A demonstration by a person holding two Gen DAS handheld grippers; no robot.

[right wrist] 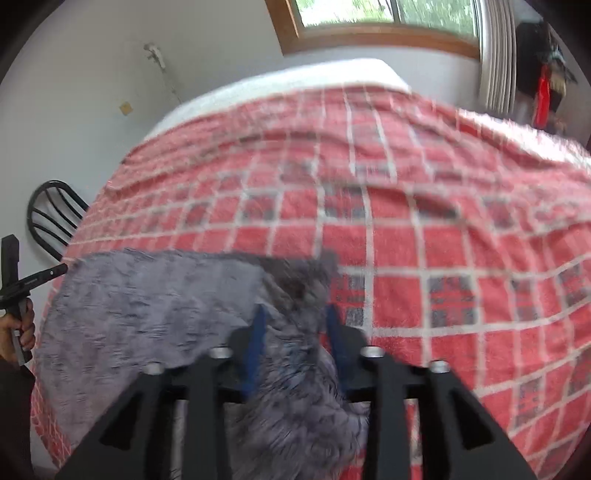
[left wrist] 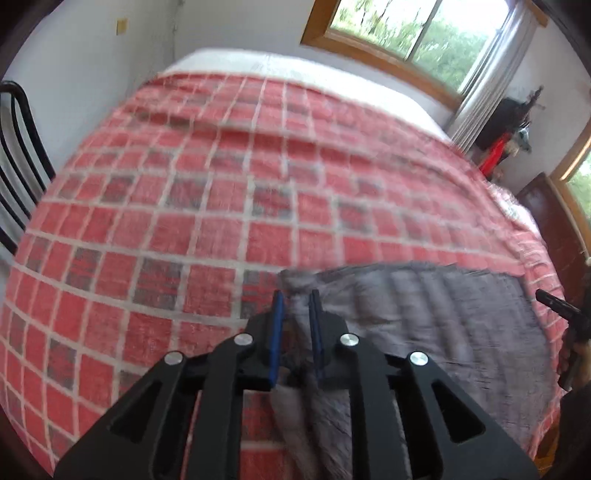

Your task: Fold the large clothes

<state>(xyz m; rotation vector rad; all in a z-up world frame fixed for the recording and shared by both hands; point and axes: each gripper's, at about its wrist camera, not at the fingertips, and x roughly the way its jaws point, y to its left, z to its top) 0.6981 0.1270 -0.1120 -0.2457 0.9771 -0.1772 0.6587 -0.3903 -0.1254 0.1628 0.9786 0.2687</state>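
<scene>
Nearest the left wrist camera, the left gripper (left wrist: 297,299) has its blue-padded jaws pinched on a corner of the grey fuzzy fleece garment (left wrist: 424,317); grey cloth fills the narrow gap between the pads and hangs down below them. In the right wrist view the right gripper (right wrist: 295,317) stands with its jaws a little wider, a thick bunch of the same plush grey fabric (right wrist: 155,314) gathered between them, so it too looks clamped on the cloth. Motion blur softens both views.

The garment lies at the near edge of the bed, spread between the two grippers, with its far edge roughly straight. It looks soft, limp and fairly bulky: likely light enough to lift by two corners, yet prone to sag in the middle and to cling to the cover beneath. Corners or a seam edge seem the best holds; a mid-panel pinch would probably only bunch the pile.

Under it is a red checked bedspread with white grid lines (left wrist: 221,206), slightly rumpled, and a white mattress end (left wrist: 295,70) beyond. Farther off are a black metal chair (left wrist: 14,158), pale walls, a wood-framed window (left wrist: 417,29) and dark hanging items (left wrist: 513,118).
</scene>
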